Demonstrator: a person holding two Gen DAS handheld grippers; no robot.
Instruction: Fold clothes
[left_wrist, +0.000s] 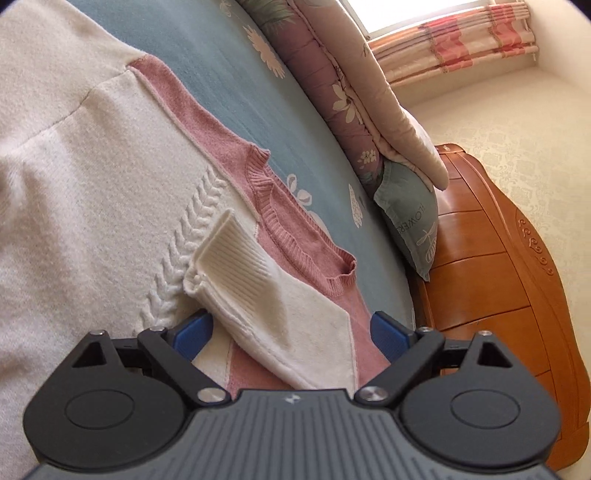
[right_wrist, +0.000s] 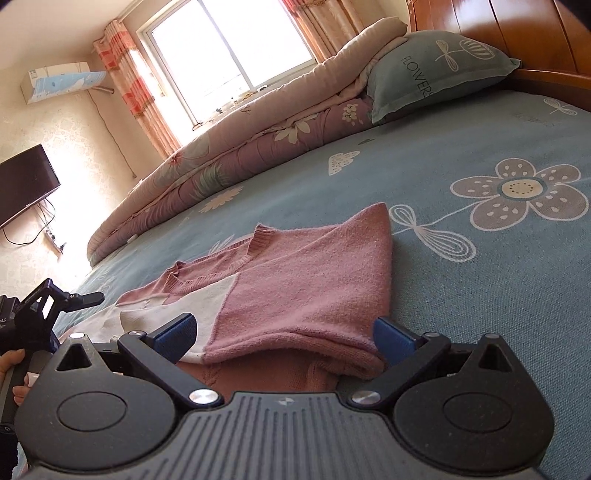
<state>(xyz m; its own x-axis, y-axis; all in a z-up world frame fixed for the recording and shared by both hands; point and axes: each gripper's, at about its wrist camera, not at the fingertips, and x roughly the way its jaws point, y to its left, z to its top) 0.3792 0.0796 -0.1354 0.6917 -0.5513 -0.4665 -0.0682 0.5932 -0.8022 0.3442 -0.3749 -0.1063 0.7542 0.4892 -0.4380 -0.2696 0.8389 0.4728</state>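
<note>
1. A pink and cream sweater (left_wrist: 110, 206) lies flat on the blue flowered bedsheet (left_wrist: 229, 85), its pink neckline toward the headboard (left_wrist: 491, 258).
2. The left gripper (left_wrist: 291, 332) hovers with its blue fingers (left_wrist: 194, 332) spread wide either side of a cream ribbed cuff (left_wrist: 236, 258), not pinching it.
3. The right gripper (right_wrist: 284, 338) also has its fingers spread, straddling the folded pink edge of the sweater.
4. A rolled quilt (right_wrist: 229, 155) and a pillow (right_wrist: 436, 70) sit well apart from it.

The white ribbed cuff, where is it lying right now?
In the left wrist view the cuff lies folded onto the sweater, between the braid pattern and the pink neckline, just ahead of the open left tongs.
</note>
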